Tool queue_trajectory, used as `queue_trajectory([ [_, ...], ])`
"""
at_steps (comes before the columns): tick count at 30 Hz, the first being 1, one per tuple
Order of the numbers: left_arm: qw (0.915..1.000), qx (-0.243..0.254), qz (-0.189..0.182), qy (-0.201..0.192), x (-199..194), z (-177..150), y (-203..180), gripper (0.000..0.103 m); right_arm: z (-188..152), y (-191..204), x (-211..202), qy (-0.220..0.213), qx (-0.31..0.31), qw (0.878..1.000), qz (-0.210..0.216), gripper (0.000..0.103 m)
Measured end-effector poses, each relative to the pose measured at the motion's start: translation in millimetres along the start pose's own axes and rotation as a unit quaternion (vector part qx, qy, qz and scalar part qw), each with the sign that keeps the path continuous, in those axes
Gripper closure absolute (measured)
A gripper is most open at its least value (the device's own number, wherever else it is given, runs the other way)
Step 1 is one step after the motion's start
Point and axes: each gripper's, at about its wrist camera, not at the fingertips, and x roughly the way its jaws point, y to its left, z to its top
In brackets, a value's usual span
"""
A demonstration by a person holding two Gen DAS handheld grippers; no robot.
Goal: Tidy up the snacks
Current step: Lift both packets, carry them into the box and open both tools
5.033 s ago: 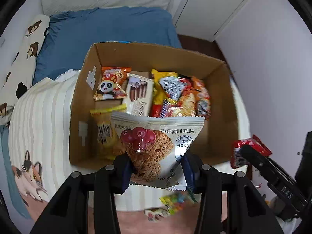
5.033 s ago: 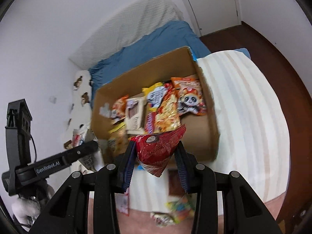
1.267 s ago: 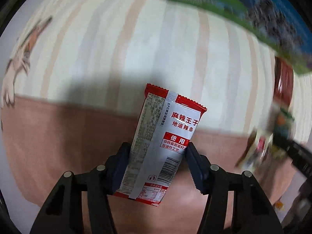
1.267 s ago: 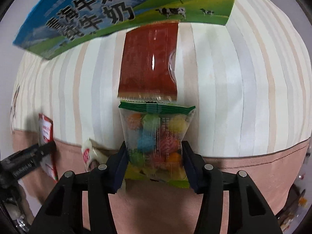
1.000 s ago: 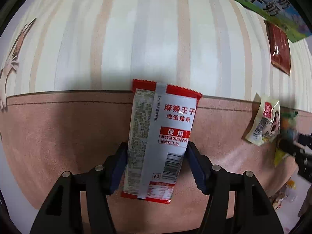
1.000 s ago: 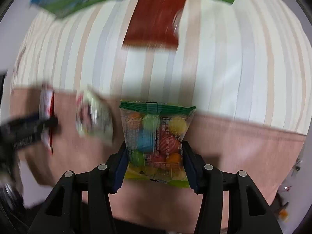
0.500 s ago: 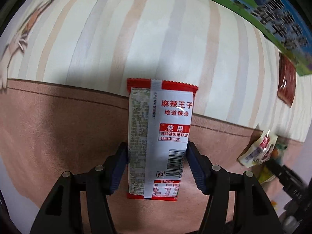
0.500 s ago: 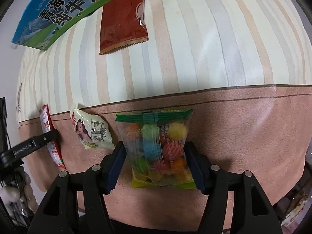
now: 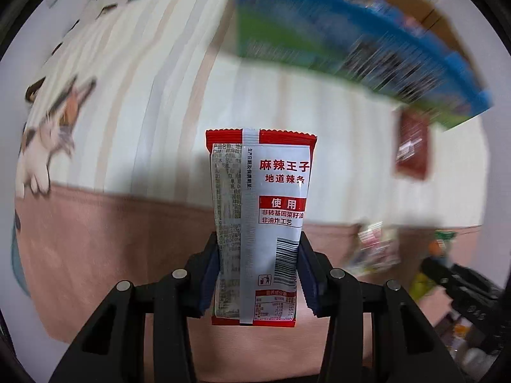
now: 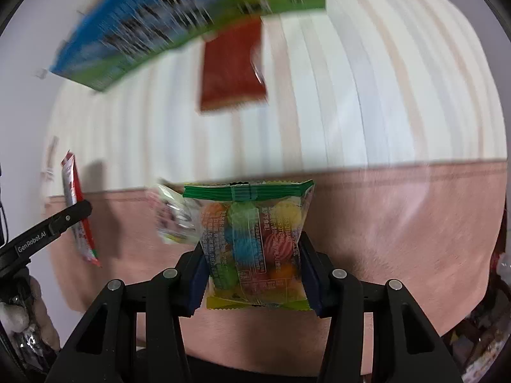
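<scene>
Your left tongs [image 9: 258, 274] point steeply down at the bed and are pinching a red-and-white spicy snack packet [image 9: 260, 223] by its lower half, pads pressed on both long edges — the packet stands upright between them, clear of the bedding. Your right tongs [image 10: 252, 274] point down the same way, their jaws closing on a clear bag of coloured candy balls [image 10: 252, 242] with a green sealed top; the pads press its sides and it hangs free above the pink band of the striped blanket [image 10: 367, 102].

Still lying on the blanket: a dark red sachet [image 10: 233, 70] just below the blue-and-green carton [image 10: 179, 19], and a small pale packet [image 10: 169, 217] just left of the candy bag — both blurred. From the right wrist view, your left tongs reach in at the left edge with the red packet seen edge-on.
</scene>
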Motion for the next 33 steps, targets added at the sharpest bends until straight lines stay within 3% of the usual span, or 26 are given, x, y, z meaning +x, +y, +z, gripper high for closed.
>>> queue_trajectory([
  [4,0.9978,0.023,-0.051,-0.036,-57.2,30.6,-31.6,0.061,31.5,14.7,-53.9,-0.044,-0.015,0.998,0.039,0.050],
  [8,0.9931,0.040,-0.097,-0.051,-95.3,91.8,-51.7,0.061,81.3,29.9,-108.2,-0.093,-0.032,0.993,0.060,0.050],
  [11,0.9918,0.053,-0.098,-0.063,-113.3,134.1,-66.2,0.061,120.7,39.9,-135.2,-0.123,-0.048,0.990,0.049,0.050],
  [13,0.9928,0.065,-0.073,-0.070,-113.5,166.8,-75.0,0.061,151.6,39.9,-149.3,-0.135,-0.061,0.989,0.027,0.050],
  [17,0.9952,0.079,-0.014,-0.056,-90.3,213.6,-82.3,0.061,211.8,33.7,-143.0,-0.120,-0.063,0.991,-0.002,0.050],
  [20,0.9961,0.081,0.031,-0.016,-50.6,237.3,-77.6,0.061,242.1,29.1,-125.8,-0.099,-0.066,0.992,-0.035,0.050],
  [25,0.9952,0.068,0.059,0.037,-0.4,253.0,-67.9,0.060,276.0,12.8,-85.0,-0.057,-0.051,0.996,-0.053,0.050],
  [26,0.9948,0.066,0.061,0.048,8.4,252.6,-65.9,0.058,272.8,14.1,-57.9,-0.049,-0.052,0.996,-0.054,0.050],
  [28,0.9952,0.048,0.059,0.061,17.7,252.4,-60.3,0.057,277.3,8.4,-41.7,-0.023,-0.040,0.998,-0.050,0.049],
  [29,0.9952,0.037,0.055,0.072,22.4,252.7,-57.3,0.055,279.2,6.4,-35.4,-0.018,-0.036,0.998,-0.048,0.046],
  [30,0.9952,0.029,0.048,0.080,29.6,253.5,-54.5,0.054,281.1,5.3,-30.5,-0.017,-0.037,0.998,-0.048,0.029],
  [31,0.9950,0.027,0.048,0.083,33.2,253.5,-52.8,0.049,281.5,4.6,-27.5,-0.017,-0.038,0.998,-0.052,0.020],
  [33,0.9946,0.030,0.056,0.082,36.7,253.1,-51.8,0.038,280.1,5.1,-26.3,-0.015,-0.041,0.998,-0.049,0.017],
])
